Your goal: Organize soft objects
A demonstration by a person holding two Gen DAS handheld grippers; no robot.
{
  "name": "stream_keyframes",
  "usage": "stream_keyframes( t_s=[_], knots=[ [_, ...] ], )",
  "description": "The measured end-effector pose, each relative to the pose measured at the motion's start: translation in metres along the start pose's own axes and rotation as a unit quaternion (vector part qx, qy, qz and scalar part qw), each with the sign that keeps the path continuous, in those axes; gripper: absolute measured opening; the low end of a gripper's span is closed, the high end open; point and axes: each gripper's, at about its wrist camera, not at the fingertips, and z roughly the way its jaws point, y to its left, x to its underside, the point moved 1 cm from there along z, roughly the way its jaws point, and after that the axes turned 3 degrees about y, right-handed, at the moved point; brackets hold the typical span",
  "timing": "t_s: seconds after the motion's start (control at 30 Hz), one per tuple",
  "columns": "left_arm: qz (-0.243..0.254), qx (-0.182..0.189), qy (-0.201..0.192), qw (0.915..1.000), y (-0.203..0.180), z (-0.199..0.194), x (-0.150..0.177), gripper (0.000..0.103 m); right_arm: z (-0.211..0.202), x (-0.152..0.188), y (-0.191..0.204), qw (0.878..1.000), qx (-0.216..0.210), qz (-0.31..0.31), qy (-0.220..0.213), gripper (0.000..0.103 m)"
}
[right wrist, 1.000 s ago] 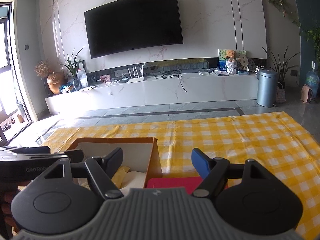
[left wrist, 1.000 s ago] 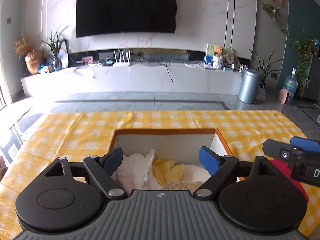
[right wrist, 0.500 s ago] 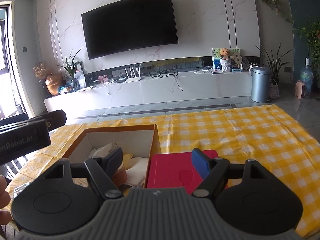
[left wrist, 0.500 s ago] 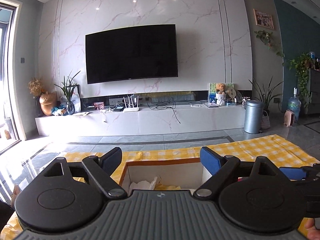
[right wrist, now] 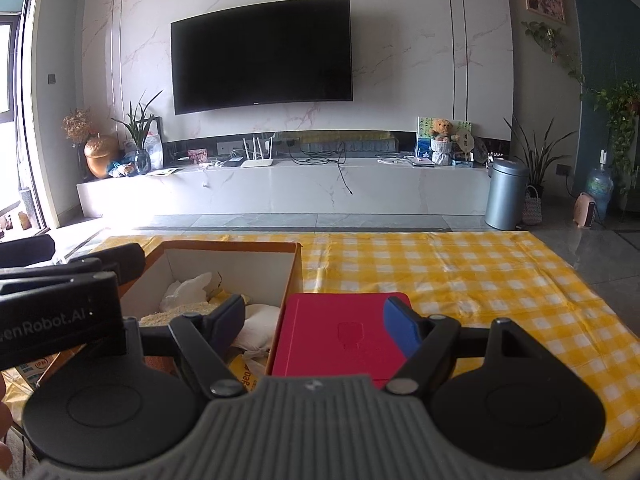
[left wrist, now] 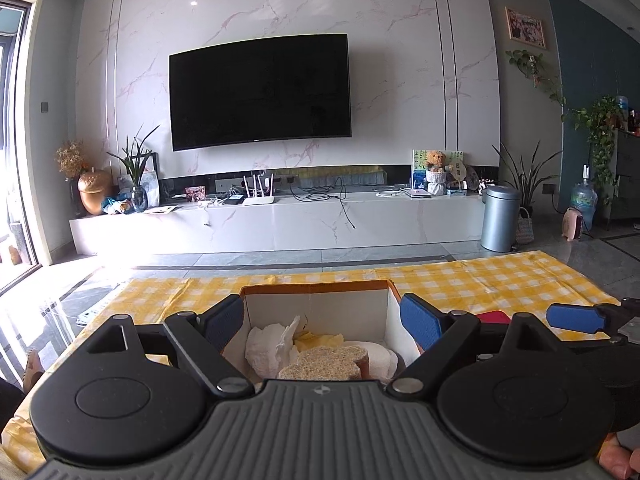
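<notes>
Left wrist view first: left gripper (left wrist: 322, 320) wide open, empty, held above open orange-rimmed cardboard box (left wrist: 316, 289) on yellow checked tablecloth (left wrist: 460, 280). Risk: careless descent could catch box wall and tip it. Box holds crumpled white cloth (left wrist: 268, 344), yellow cloth (left wrist: 320, 338), tan coarse sponge (left wrist: 316, 366). Right wrist view: right gripper (right wrist: 316, 320) wide open, empty, above flat red case (right wrist: 340, 330) lying just beside box (right wrist: 232, 246). Risk: hard case mistaken for soft item. Soft items (right wrist: 188, 290) already inside box.
</notes>
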Motion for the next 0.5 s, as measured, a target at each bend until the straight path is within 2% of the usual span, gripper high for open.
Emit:
stream_keyframes(
  t_s=[0.27,0.5],
  knots=[
    [-0.002,0.019,-0.002,0.9998,-0.002,-0.009,0.002,0.103,-0.013,0.001,-0.003,1.0,-0.006,0.016,-0.006,0.076],
    [0.002,0.014,0.001,0.9999,-0.009,-0.01,0.001,0.103,-0.021,0.003,-0.008,1.0,-0.007,0.017,-0.007,0.076]
  ],
)
